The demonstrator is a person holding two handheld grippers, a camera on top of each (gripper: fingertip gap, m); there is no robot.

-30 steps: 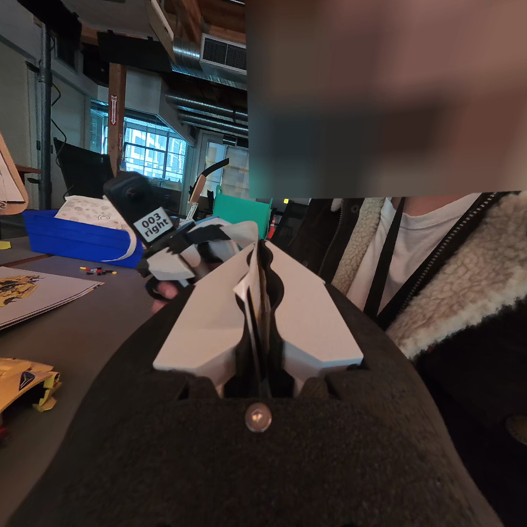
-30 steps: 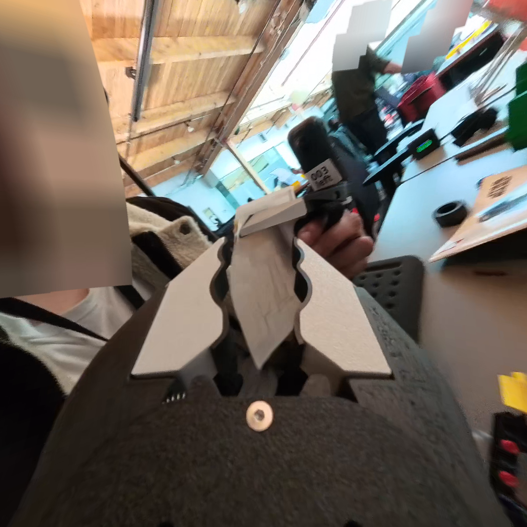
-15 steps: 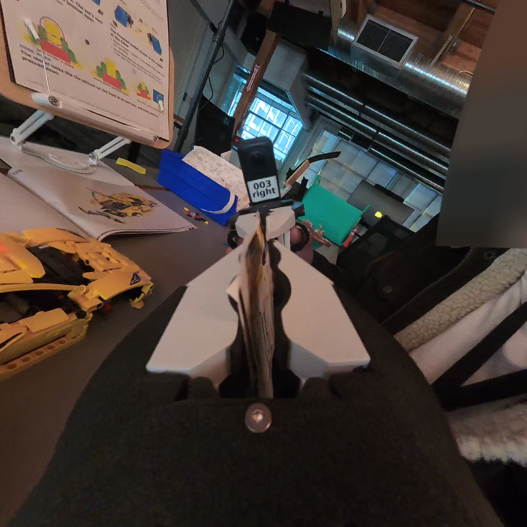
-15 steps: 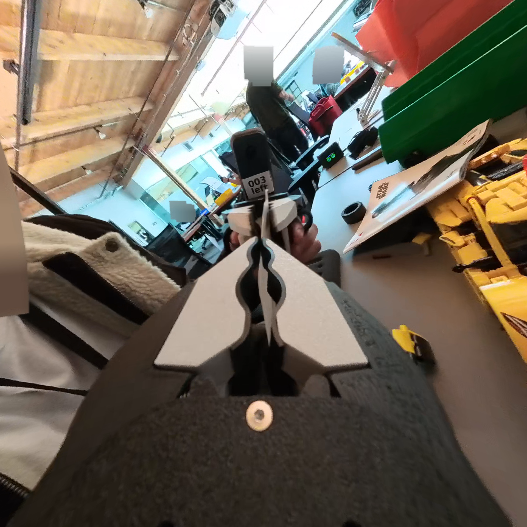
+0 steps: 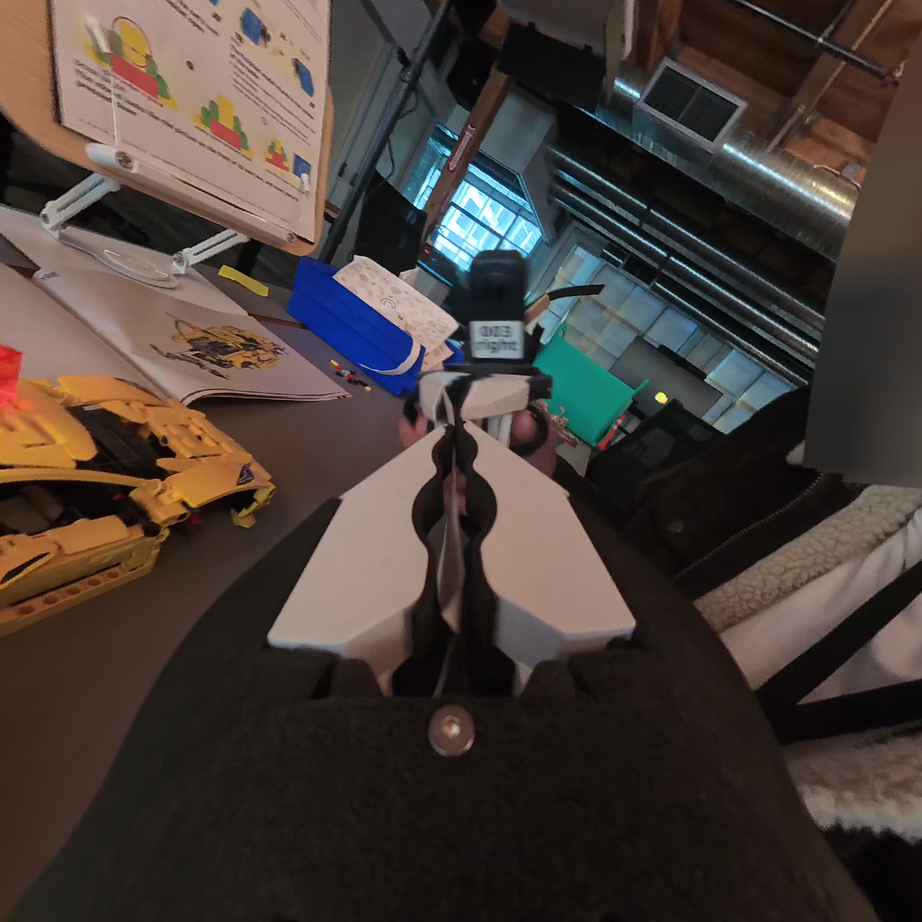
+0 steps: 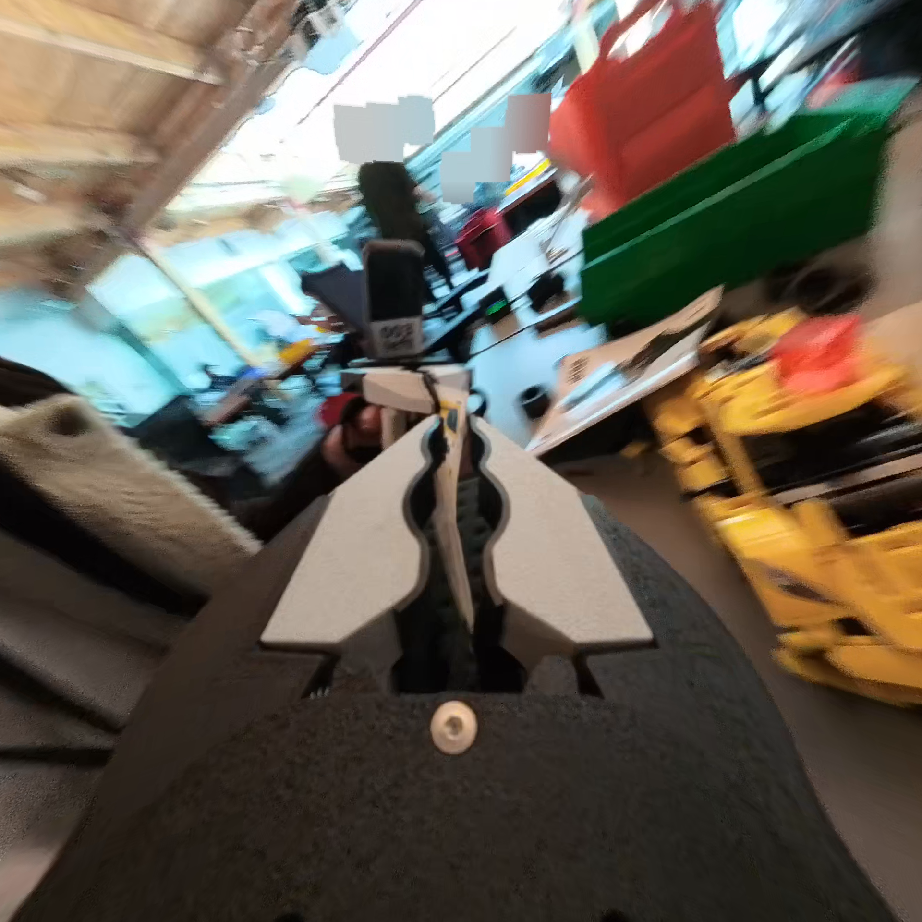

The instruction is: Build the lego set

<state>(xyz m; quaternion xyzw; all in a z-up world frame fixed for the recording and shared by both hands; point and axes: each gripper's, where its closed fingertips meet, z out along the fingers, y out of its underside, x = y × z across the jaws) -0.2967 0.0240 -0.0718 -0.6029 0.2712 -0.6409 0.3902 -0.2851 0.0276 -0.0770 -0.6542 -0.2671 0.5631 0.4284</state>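
Both tools face each other, closed on one thin sheet held edge-on between them: left tool [image 5: 455, 451] pinching its near end, right tool [image 6: 455, 434] pinching the other. Sheet [image 5: 449, 559] white, with a yellow-and-black print visible in the right view; probably a sticker sheet or paper bag from the set, cannot tell which.

Likely to tear if pulled apart or twisted unevenly, being thin and clamped at both ends. Could slip from one grip if either loosens, then flop or drop toward the lap, off the table edge. Right view heavily blurred, suggesting fast motion, which adds to both risks.

Yellow lego car [image 5: 100, 479] part-built, resting on the grey table [image 5: 309, 449], well apart from the sheet. Open booklet [image 5: 164, 344] behind it, instruction board [image 5: 189, 100] on a stand, blue bin [image 5: 349, 329] beyond, a few loose bits [image 5: 349, 374] near the bin. Green bin [image 6: 723, 229] and red bag [image 6: 643, 110] in the right view. Workshop room, wooden ceiling beams, ducts, large windows, people far back.
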